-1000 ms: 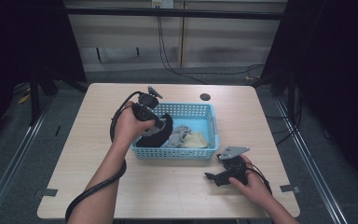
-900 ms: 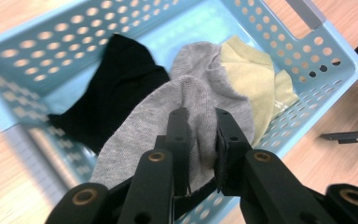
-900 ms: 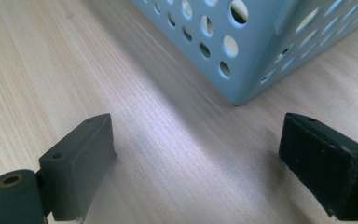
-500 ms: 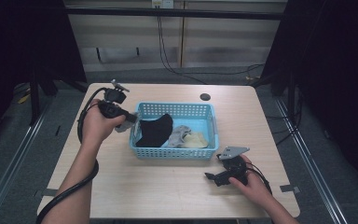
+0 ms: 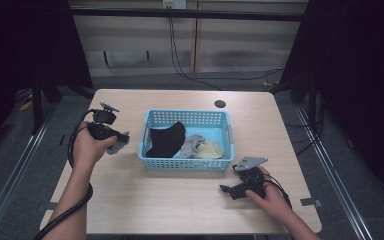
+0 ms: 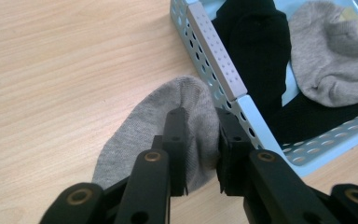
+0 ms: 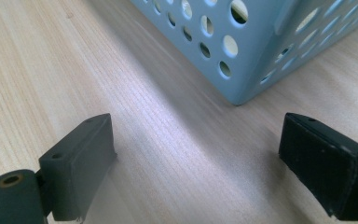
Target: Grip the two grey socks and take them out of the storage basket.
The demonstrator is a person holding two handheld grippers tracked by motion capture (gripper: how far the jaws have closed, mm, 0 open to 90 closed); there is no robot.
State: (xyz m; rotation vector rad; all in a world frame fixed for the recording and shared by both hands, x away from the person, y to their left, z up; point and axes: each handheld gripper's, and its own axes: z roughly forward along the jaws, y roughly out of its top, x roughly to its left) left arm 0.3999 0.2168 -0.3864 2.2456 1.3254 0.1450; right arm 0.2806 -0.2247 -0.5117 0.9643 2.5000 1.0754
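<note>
Your left hand-held gripper pinches a grey sock just left of the blue basket, over the tabletop. Your right hand-held gripper rests spread near the basket's front right corner.

My two grippers are black: the left gripper has blocky jaws with brass-ringed screw holes, the right gripper carries a grey three-cornered plate. Black cables trail from both. My forearms are bare.
</note>
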